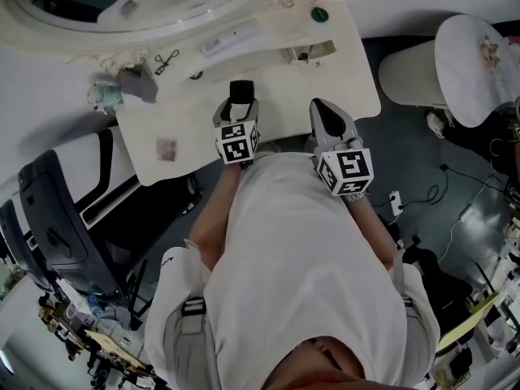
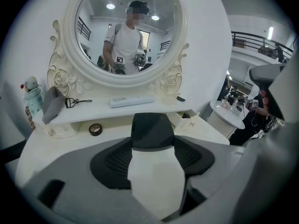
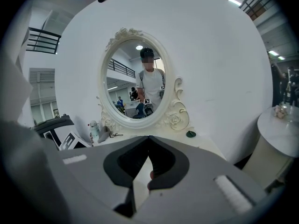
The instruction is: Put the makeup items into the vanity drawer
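Note:
My left gripper (image 1: 241, 106) hovers over the front of the white vanity table (image 1: 349, 71), shut on a white bottle with a black cap (image 2: 152, 129); the cap (image 1: 241, 91) sticks out past the jaws. To its right my right gripper (image 1: 322, 109) is shut, tips touching (image 3: 148, 138), and carries nothing that I can see. A small drawer (image 1: 307, 53) stands open under the mirror shelf on the right, with something dark inside (image 2: 187, 116). On the shelf lie an eyelash curler (image 2: 77, 101), a long white case (image 2: 131, 100) and a green round lid (image 1: 319, 14). A small black ring (image 2: 96, 129) sits below the shelf.
An oval mirror (image 2: 125, 31) rises behind the shelf. A grey pouch (image 1: 138, 84) and a small plush figure (image 1: 104, 96) stand at the shelf's left end. A black chair (image 1: 57, 226) is left of the table, a round white side table (image 1: 475, 67) to the right.

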